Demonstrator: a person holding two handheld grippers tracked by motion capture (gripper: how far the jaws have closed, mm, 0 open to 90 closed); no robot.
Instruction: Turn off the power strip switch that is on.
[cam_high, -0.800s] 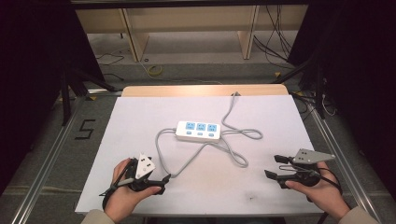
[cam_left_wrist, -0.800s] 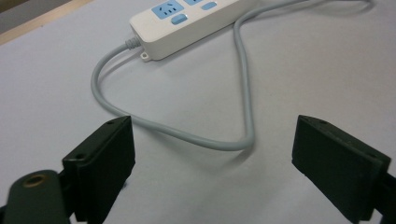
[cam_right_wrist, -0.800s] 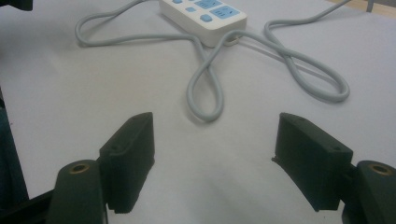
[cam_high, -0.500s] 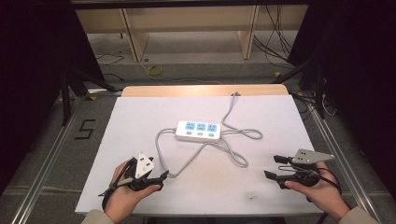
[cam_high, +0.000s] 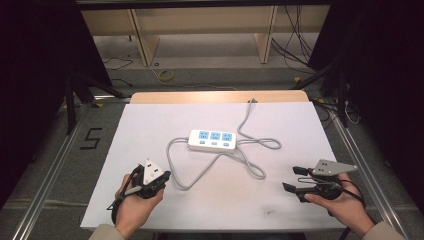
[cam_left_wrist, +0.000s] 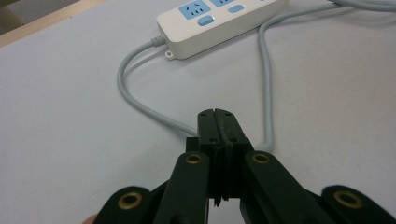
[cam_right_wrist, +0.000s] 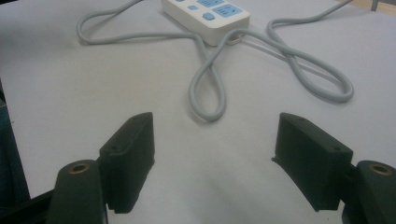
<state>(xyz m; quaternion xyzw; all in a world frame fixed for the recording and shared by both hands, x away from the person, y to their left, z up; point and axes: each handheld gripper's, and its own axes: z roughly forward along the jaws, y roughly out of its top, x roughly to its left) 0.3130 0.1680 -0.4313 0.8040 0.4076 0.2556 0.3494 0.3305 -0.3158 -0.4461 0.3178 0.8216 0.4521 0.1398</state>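
Seemingly at the very start, the white power strip (cam_high: 213, 139) lies mid-table, its grey cable (cam_high: 200, 172) looping toward six o'clock, untouched. Left gripper (cam_high: 162, 178), jaws pressed together and empty, waits at seven o'clock; right gripper (cam_high: 295, 178), jaws wide, at four. Next, probably, one must reach in for the cable.

Both claws were black with brass-coloured rivets; the right claw (cam_high: 294, 179) carried a grey three-cornered plate; sleeves perhaps beige.

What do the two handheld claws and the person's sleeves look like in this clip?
Both claws are black with two blocky black jaws and brass-coloured pivot pins. The left claw carries a white three-cornered plate on top; the right claw carries a grey one. A black cable loops from each. Light beige sleeve cuffs show at the bottom edge of the high view.
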